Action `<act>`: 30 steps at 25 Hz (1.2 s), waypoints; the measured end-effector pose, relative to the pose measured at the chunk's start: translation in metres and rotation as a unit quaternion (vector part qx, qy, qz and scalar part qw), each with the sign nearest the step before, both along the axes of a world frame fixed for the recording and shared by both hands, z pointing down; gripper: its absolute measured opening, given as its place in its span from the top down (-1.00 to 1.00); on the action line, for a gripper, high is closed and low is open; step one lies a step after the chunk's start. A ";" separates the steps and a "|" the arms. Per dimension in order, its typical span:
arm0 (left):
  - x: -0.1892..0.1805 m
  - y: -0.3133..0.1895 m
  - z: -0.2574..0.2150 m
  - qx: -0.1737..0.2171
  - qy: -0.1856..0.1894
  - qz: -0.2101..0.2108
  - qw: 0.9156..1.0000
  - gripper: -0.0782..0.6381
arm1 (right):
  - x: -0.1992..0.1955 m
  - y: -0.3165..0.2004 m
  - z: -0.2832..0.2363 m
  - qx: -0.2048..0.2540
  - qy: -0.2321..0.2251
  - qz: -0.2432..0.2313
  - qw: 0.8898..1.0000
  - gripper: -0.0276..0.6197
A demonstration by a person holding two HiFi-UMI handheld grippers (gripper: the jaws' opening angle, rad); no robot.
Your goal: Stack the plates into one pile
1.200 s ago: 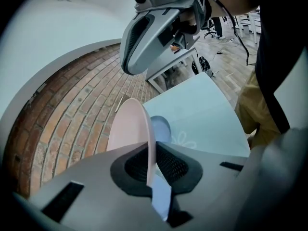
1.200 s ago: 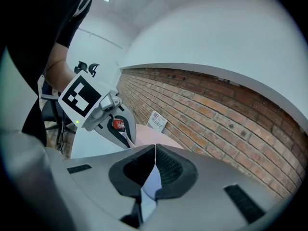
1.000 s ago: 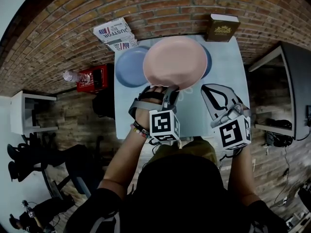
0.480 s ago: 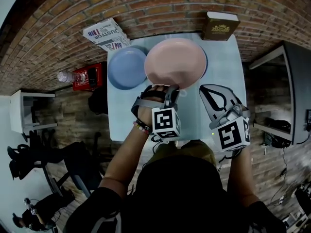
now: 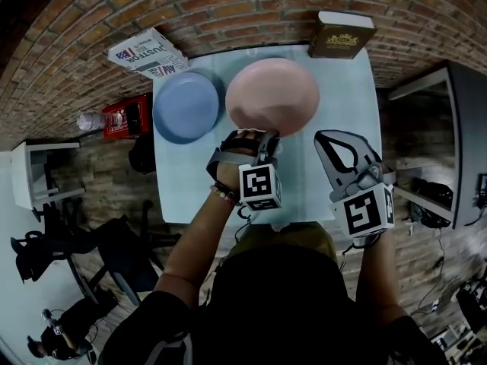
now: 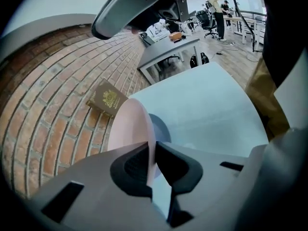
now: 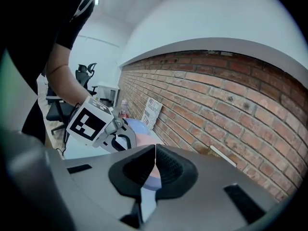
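In the head view my left gripper [image 5: 267, 136] is shut on the near rim of a pink plate [image 5: 272, 96], which hangs over the right half of the pale table [image 5: 346, 101]. Seen from the left gripper view, the pink plate [image 6: 127, 129] stands edge-on between the jaws, and a darker blue plate [image 6: 159, 128] lies on the table just beyond it. A light blue plate [image 5: 185, 106] rests flat at the table's left. My right gripper [image 5: 323, 137] hovers to the right of the pink plate. Its jaws are shut with nothing in them, as the right gripper [image 7: 155, 165] view shows.
A brown book [image 5: 340, 34] lies at the table's far right corner against the brick wall. A newspaper [image 5: 144, 54] sits at the far left corner. A red box [image 5: 125, 117] and a bottle are on the floor to the left. A dark desk [image 5: 460, 120] stands at right.
The pink plate has come down with my left gripper and now hides the blue plate beneath it. My right gripper has shifted a little alongside.
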State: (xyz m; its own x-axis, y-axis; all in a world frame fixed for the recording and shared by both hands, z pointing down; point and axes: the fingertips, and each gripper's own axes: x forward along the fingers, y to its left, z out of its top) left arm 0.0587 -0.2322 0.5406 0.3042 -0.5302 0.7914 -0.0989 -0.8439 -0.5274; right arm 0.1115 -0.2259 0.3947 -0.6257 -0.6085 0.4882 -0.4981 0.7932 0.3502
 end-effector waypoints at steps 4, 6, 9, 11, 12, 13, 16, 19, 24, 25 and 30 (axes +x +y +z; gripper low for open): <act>0.004 -0.011 0.016 -0.004 -0.002 -0.004 1.000 0.67 | 0.007 -0.011 0.010 -0.009 -0.007 0.003 1.000 0.81; 0.005 -0.013 0.023 -0.012 -0.004 -0.005 1.000 0.67 | 0.011 -0.014 0.015 -0.014 -0.005 0.001 1.000 0.81; 0.007 -0.016 0.031 -0.019 -0.006 -0.007 1.000 0.67 | 0.013 -0.018 0.020 -0.020 -0.004 0.000 1.000 0.81; 0.008 -0.018 0.035 -0.026 -0.007 -0.009 1.000 0.67 | 0.014 -0.021 0.022 -0.023 -0.002 -0.003 1.000 0.81; 0.008 -0.019 0.037 -0.028 -0.008 -0.010 1.000 0.67 | 0.015 -0.022 0.024 -0.025 -0.002 -0.003 1.000 0.81; 0.009 -0.020 0.040 -0.029 -0.009 -0.010 0.999 0.67 | 0.016 -0.023 0.025 -0.026 -0.003 -0.003 1.000 0.81; 0.011 -0.023 0.043 -0.041 -0.012 -0.014 0.999 0.67 | 0.021 -0.027 0.028 -0.028 -0.001 -0.005 1.000 0.81; 0.013 -0.027 0.046 -0.042 -0.013 -0.012 0.999 0.67 | 0.026 -0.032 0.029 -0.028 0.008 -0.005 1.000 0.81; 0.019 -0.027 0.060 -0.053 -0.013 -0.012 0.998 0.68 | 0.033 -0.039 0.028 -0.027 0.003 0.004 1.000 0.81; 0.021 -0.027 0.063 -0.056 -0.011 -0.011 0.998 0.68 | 0.034 -0.041 0.028 -0.026 0.005 0.003 1.000 0.81; 0.027 -0.026 0.073 -0.069 -0.012 -0.012 0.997 0.69 | 0.038 -0.043 0.033 -0.035 0.008 0.003 0.999 0.81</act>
State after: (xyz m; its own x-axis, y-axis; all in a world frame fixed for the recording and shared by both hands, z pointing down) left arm 0.0856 -0.2584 0.6134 0.2738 -0.4223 0.8641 -0.1085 -0.9063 -0.4086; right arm 0.1491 -0.2687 0.4279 -0.6137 -0.5763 0.5397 -0.4977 0.8130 0.3022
